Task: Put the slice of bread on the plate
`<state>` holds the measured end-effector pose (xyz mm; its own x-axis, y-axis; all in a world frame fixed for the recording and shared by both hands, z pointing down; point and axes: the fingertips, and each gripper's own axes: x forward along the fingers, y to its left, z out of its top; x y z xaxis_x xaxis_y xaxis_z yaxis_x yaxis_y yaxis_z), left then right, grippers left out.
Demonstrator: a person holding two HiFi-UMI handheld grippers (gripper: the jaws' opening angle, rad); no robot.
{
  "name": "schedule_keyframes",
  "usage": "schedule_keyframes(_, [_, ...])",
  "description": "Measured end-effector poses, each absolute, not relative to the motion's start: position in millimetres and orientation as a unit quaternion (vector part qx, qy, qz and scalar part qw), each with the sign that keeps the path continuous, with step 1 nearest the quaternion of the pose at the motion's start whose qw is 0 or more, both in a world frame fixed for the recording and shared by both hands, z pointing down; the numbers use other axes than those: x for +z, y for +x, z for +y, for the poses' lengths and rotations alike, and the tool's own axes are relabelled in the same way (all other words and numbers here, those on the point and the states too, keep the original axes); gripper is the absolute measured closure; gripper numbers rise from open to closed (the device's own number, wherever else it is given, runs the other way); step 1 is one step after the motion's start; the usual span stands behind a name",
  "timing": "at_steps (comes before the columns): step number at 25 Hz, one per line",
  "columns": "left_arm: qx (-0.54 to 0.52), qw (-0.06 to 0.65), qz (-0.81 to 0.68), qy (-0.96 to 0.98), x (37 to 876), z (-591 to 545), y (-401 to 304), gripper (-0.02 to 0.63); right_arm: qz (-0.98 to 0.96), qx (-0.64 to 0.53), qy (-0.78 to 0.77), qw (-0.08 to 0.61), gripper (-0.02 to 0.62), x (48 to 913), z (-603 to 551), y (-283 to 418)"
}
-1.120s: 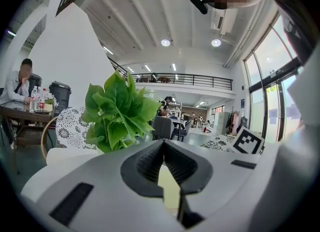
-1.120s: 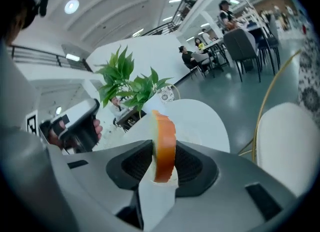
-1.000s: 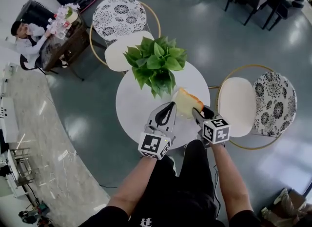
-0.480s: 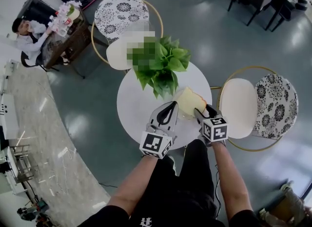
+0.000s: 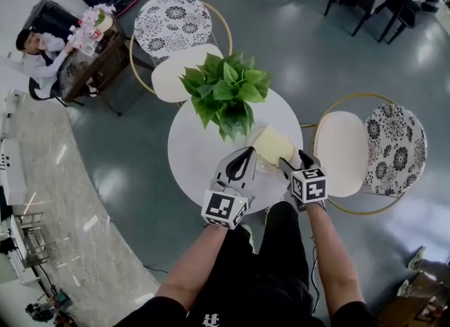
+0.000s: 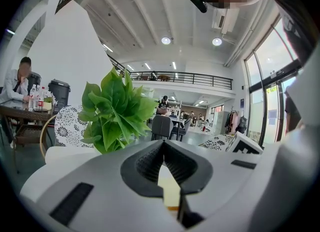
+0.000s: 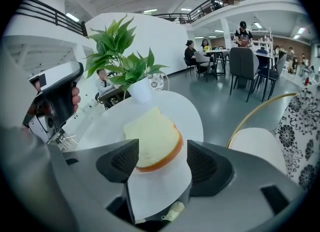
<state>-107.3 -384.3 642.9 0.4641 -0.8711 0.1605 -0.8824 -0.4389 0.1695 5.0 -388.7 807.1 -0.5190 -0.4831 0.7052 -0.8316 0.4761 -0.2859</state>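
A slice of bread [image 5: 271,143] [image 7: 152,141], pale with a brown crust, lies flat on a white plate [image 7: 157,191] on the round white table [image 5: 193,153]. Around its near end stands my right gripper [image 5: 294,160] [image 7: 160,158]. Its jaws have just been opening and now stand wide, and the pads are clear of the bread between them. To the left of the bread, my left gripper [image 5: 246,151] [image 6: 162,143] hovers over the table with its fingertips together and nothing held.
A potted green plant [image 5: 225,93] stands at the table's far side, just behind the bread. Patterned chairs [image 5: 369,153] [image 5: 172,34] flank the table to the right and at the back. A person sits at a desk [image 5: 42,55] far left.
The bread, tilted up in the right gripper's jaws a second ago, now lies flat on the plate. The right jaws have spread apart and let it go. The left gripper has not moved.
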Motion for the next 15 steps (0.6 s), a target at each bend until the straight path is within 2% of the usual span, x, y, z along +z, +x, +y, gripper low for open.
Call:
schedule_keyframes(11, [0.043, 0.122, -0.496, 0.859, 600.8, -367.3, -83.7, 0.598, -0.86, 0.208, 0.416, 0.211, 0.321, 682.4, -378.0, -7.0])
schedule_keyframes(15, [0.042, 0.119, -0.486, 0.865, 568.9, -359.2, -74.2, 0.598, -0.87, 0.185, 0.416, 0.189, 0.37, 626.9, -370.8, -10.4])
